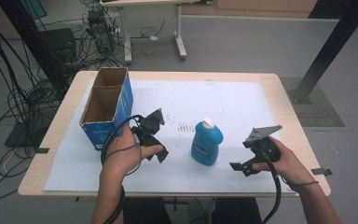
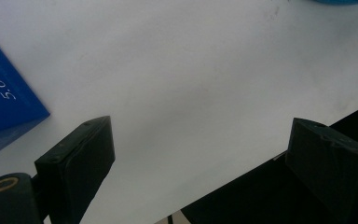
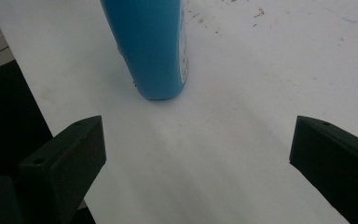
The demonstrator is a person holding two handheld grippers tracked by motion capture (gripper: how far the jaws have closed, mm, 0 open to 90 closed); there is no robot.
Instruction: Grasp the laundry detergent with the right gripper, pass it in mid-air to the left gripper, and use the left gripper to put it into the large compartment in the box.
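- Bottle (image 1: pixel 207 143): blue, with a white cap; stands upright on the white sheet (image 1: pixel 233 100) near the middle of the table (image 1: pixel 289 105), between the two grippers and touched by neither. In the right gripper view its lower body (image 3: pixel 151 46) rises just beyond the open gap of the fingers.
- Box (image 1: pixel 107 106): blue cardboard, top open, two compartments; stands at the left of the sheet, just beside the left hand (image 1: pixel 121 156). A blue corner of it (image 2: pixel 2 93) shows in the left gripper view.
- Left gripper (image 1: pixel 161 156): held low over the sheet, left of the bottle (between box and bottle); fingers (image 2: pixel 81 158) wide apart, nothing between them but bare sheet.
- Right gripper (image 1: pixel 240 167): held in the right hand (image 1: pixel 286 161), right of the bottle, pointing toward it; fingers (image 3: pixel 70 156) wide apart, holding nothing.
- Cables: one trails from each gripper along the forearm toward the near edge of the table.
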